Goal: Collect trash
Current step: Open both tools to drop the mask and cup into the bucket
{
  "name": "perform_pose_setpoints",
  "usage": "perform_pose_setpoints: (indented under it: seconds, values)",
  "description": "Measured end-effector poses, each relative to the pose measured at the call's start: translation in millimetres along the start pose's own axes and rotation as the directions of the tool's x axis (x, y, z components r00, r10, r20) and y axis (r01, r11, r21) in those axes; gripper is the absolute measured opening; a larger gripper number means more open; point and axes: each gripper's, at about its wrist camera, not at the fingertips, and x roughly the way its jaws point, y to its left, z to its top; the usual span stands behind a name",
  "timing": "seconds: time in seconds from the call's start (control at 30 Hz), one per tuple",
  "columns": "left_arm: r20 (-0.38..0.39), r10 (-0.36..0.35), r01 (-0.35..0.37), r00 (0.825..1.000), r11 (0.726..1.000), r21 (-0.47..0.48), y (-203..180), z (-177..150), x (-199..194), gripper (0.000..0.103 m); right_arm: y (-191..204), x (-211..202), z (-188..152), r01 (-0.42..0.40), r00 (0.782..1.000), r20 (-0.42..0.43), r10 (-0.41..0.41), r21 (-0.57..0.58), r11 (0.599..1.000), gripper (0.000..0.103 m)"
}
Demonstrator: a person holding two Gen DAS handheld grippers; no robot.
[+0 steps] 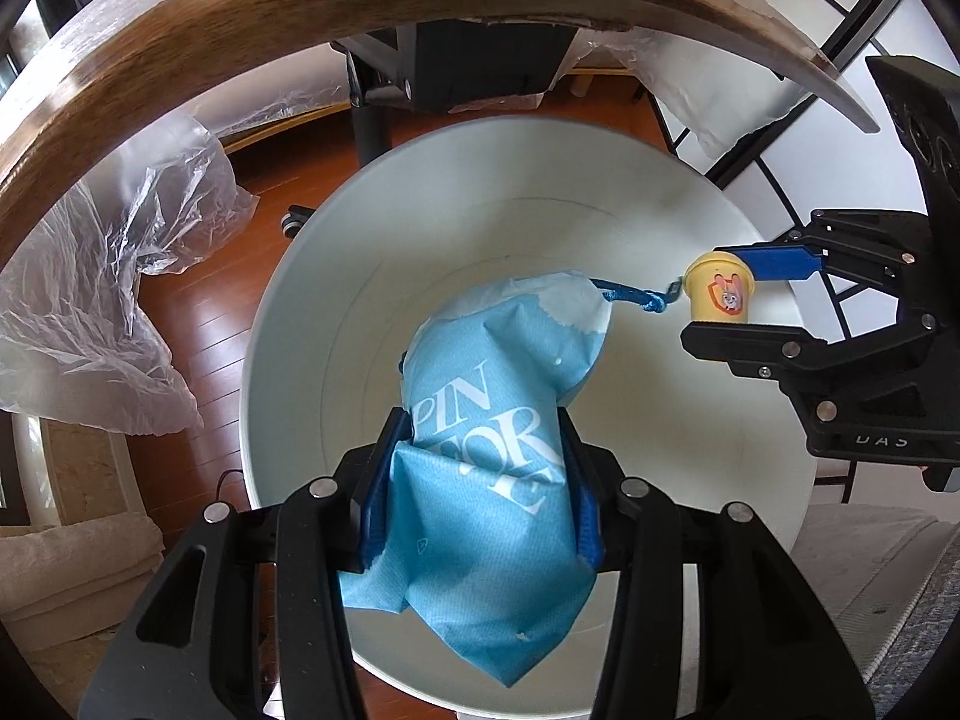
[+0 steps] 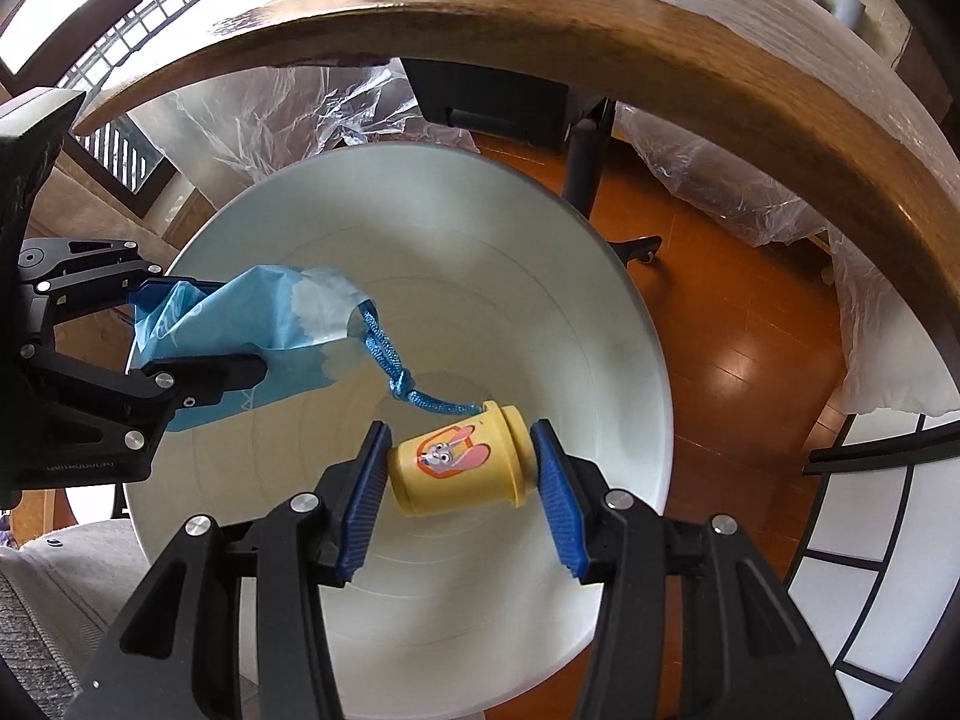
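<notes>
Below
Floor: glossy reddish wood floor; curved wooden worktop overhead, crinkled clear plastic sheet.
Bin: round white bin.
Left claw: grasping crumpled blue paper bag, corded, above the bin.
Right claw: clenched on yellow rabbit-print cup, above the bin.

bag: light blue with large white lettering, a white patch at its top end, centre of the left wrist view
cord: darker blue, braided and knotted, centre left of the right wrist view
cup: yellow, printed with a grey rabbit with pink ears inside an orange outline
bin: plain white inside, faint ring lines on its wall
left gripper: black frame, silver screws, blue ribbed pads
right gripper: the same black, silver and blue
table: brown wood grain along the top of both views
floor: glossy orange-brown boards
plastic sheet: clear, crinkled, with white glints, left side
</notes>
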Motion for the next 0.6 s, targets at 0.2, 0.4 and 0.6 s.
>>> perform_pose_setpoints:
  seconds: [0.2,0.4,0.6]
  values:
    - [-0.011,0.005,-0.005,1.000,1.000,0.001,-2,1,5,0.048,0,5,0,-0.002,1.000,-0.011,0.002,0.008,1.000,0.048]
    - [-0.025,-0.006,0.006,1.000,1.000,0.001,2,0,11,0.048,1,8,-2,0.001,1.000,-0.020,-0.001,0.009,1.000,0.048]
    - [-0.020,-0.008,0.008,1.000,0.999,-0.045,10,0,10,0.059,0,0,-2,0.017,1.000,0.010,-0.017,0.020,1.000,0.068]
